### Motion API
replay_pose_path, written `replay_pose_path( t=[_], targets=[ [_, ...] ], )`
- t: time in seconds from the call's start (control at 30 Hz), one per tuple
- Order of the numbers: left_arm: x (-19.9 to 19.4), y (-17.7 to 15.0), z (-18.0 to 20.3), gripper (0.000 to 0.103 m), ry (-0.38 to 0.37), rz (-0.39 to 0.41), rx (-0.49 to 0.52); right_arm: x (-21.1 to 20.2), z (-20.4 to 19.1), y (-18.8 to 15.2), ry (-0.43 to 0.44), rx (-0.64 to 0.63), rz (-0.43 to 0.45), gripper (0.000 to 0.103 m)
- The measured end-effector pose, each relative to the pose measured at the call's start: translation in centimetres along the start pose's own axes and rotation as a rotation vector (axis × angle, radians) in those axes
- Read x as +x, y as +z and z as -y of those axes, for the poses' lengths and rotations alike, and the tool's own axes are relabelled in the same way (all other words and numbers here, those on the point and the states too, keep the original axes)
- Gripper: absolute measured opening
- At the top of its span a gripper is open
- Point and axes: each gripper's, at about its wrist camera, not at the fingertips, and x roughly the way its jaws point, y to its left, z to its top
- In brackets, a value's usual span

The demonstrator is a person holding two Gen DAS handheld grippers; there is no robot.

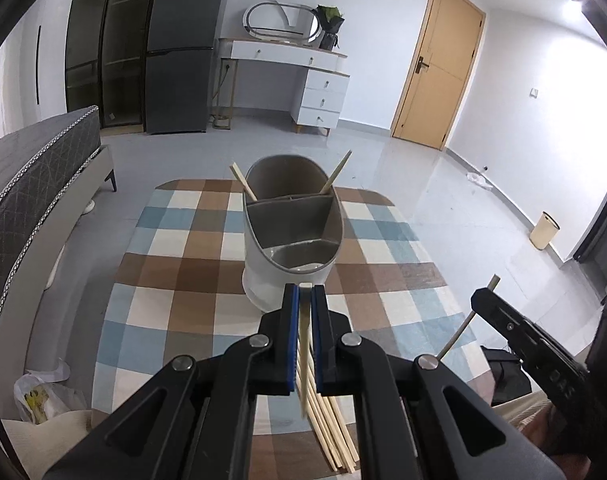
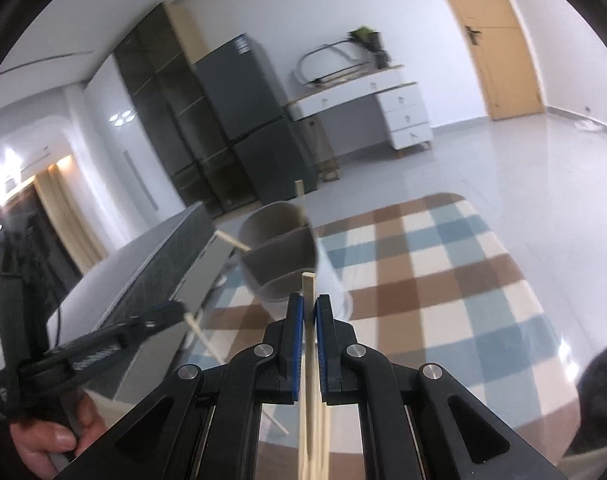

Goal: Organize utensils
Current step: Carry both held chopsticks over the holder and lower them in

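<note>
Two chopsticks already leaned in the far compartment of the grey-and-white utensil holder [image 1: 291, 232], which stood near the middle of the checked tabletop [image 1: 175, 264], handy to both hands. The left gripper [image 1: 304, 292] was clamped shut on one chopstick [image 1: 303, 320], its tip just past the fingertips; the right gripper [image 2: 308, 304] likewise pinched another chopstick [image 2: 308, 292], presumably bound for that holder.

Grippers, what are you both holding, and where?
Each holds one chopstick near its upper end: left gripper its chopstick, right gripper its chopstick.
</note>
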Motion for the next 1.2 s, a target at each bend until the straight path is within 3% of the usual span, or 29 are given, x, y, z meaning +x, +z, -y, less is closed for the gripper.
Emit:
replay_pose_path(
  t=[0.17,0.63,1.03,1.2],
  targets=[
    [-1.1,0.9,0.3,0.002,-0.009,0.005,0.012,-0.3,0.1,0.3,-0.014,0.005,0.009,0.006],
    [-2.8,5.4,-0.2,0.002,-0.034,0.026,-0.005,-1.4,-1.5,3.3,0.052,-0.002,0.081,0.006],
    [-2.3,11.5,-1.5,0.002,-0.066,0.091,-0.034,0.5,-5.8,12.0,0.103,-0.143,0.168,0.006],
    [-1.3,13.7,-2.6,0.002,-0.084,0.101,-0.062,3.4,-6.9,15.5,0.078,-0.132,0.14,0.006]
  ],
)
